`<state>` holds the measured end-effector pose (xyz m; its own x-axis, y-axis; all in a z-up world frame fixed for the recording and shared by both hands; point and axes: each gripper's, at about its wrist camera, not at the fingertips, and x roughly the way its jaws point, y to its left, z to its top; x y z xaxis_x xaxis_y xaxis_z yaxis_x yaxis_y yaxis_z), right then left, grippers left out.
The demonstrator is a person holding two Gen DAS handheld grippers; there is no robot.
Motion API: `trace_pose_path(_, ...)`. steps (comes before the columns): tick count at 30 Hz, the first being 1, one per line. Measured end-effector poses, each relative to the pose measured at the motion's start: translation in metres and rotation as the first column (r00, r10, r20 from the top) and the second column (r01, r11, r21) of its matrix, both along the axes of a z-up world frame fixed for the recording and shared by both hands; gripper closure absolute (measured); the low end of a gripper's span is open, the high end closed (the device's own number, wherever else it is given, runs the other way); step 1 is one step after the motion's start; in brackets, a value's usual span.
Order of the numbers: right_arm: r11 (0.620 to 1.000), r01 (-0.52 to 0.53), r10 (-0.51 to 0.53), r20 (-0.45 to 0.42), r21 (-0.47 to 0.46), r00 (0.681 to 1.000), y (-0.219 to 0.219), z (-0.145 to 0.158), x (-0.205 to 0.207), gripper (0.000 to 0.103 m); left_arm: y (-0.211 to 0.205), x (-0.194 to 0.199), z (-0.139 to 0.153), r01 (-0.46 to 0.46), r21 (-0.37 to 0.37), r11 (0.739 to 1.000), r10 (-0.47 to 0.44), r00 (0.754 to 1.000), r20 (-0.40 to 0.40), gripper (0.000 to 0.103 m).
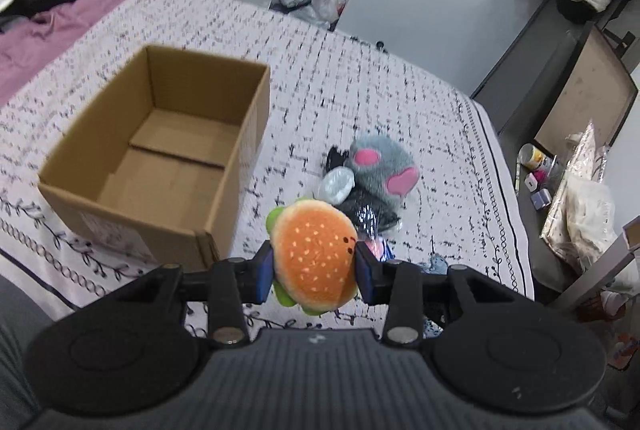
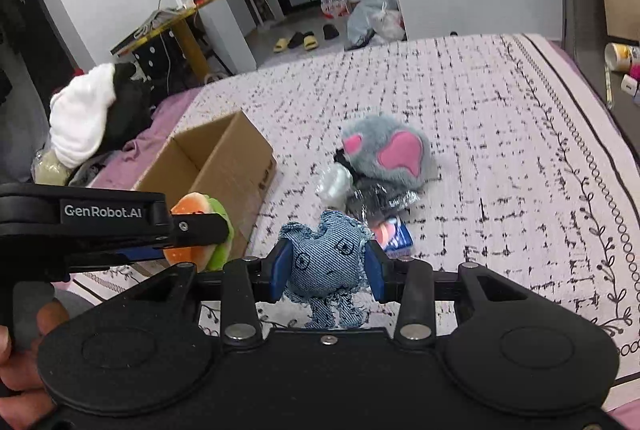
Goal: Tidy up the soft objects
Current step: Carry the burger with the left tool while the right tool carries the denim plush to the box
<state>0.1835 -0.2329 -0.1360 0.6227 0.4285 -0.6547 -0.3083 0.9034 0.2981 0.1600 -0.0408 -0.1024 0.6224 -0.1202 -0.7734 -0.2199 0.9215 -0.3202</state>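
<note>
Two toys are held above the bed: the round orange burger plush (image 1: pixel 314 256) pinched in the left gripper (image 1: pixel 314 266), best released over the open brown cardboard box (image 1: pixel 120 98) at far left, and the blue denim doll (image 2: pixel 326 258) pinched in the right gripper (image 2: pixel 326 270).

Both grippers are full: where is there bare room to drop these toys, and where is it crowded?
The cardboard box is empty inside. Bedspread lies bare right of the grey plush. Crowded: the pile between that plush and the denim toy.
</note>
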Motion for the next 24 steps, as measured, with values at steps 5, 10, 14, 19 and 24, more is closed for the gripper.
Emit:
trace_pose_path(5, 1.000, 0.007, -0.007, 0.026, 0.010, 1.000, 0.005, 0.011, 0.000, 0.064, 0.011, -0.003, 0.015, 0.012, 0.030, 0.999, -0.013, 0.999, 0.036, 0.063)
trace_pose_path(10, 1.000, 0.008, -0.008, 0.045, 0.014, 0.999, 0.015, 0.019, 0.001, 0.064, 0.027, -0.001, 0.024, 0.020, 0.039, 0.999, -0.022, 0.998, 0.053, 0.063)
trace_pose_path(14, 1.000, 0.003, -0.003, 0.058, 0.012, 0.998, 0.027, 0.025, 0.002, 0.064, 0.044, 0.002, 0.029, 0.020, 0.050, 0.999, -0.022, 0.998, 0.056, 0.063)
trace_pose_path(19, 1.000, -0.002, 0.002, 0.074, 0.005, 0.997, 0.040, 0.031, 0.004, 0.064, 0.067, 0.006, 0.032, 0.012, 0.065, 0.998, -0.016, 0.998, 0.053, 0.063)
trace_pose_path(24, 1.000, -0.013, 0.013, 0.092, 0.002, 0.996, 0.054, 0.040, 0.006, 0.064, 0.089, 0.013, 0.029, 0.000, 0.079, 0.997, -0.004, 0.999, 0.043, 0.063)
